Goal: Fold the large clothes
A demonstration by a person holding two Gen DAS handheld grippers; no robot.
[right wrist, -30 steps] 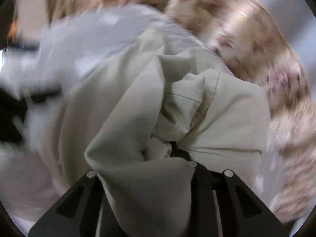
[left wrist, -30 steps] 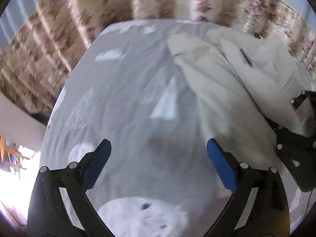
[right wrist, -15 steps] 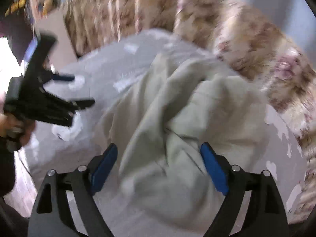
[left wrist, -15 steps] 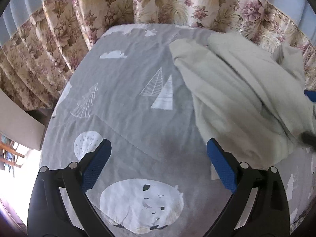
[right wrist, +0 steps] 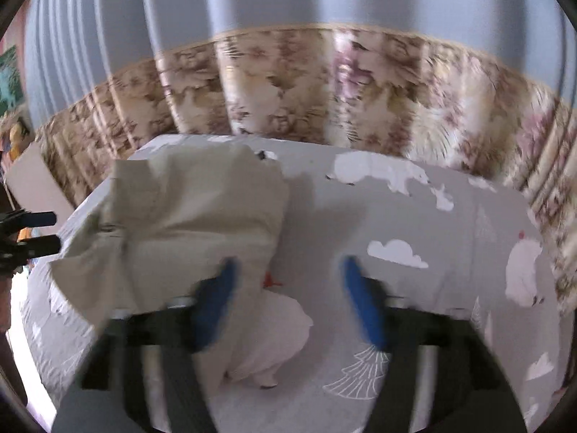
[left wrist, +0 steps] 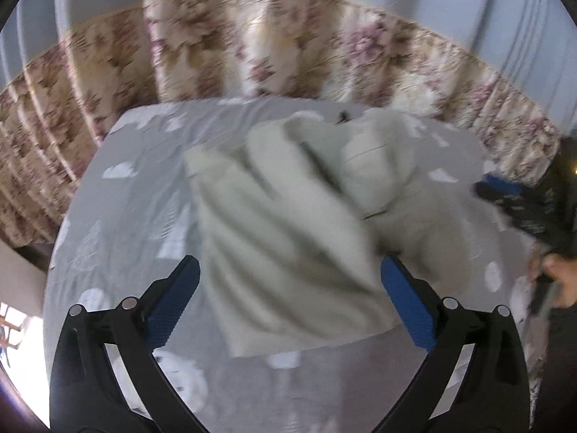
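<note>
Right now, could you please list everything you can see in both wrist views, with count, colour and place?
Garment: one, cream, crumpled in a heap on the bed sheet, not yet folded.
Bed sheet: one, grey with white clouds, trees and animals, covering the whole surface.
Curtain: one, beige floral band below plain blue-grey, behind the bed.
Person's hand: one, right edge of the left wrist view, holding the right claw's grip.
Left claw: black with blue pads, open, above the garment's near edge, holding nothing.
Right claw: black with blue pads, blurred, jaws apart and just closing, over bare sheet beside the garment, holding nothing.
</note>
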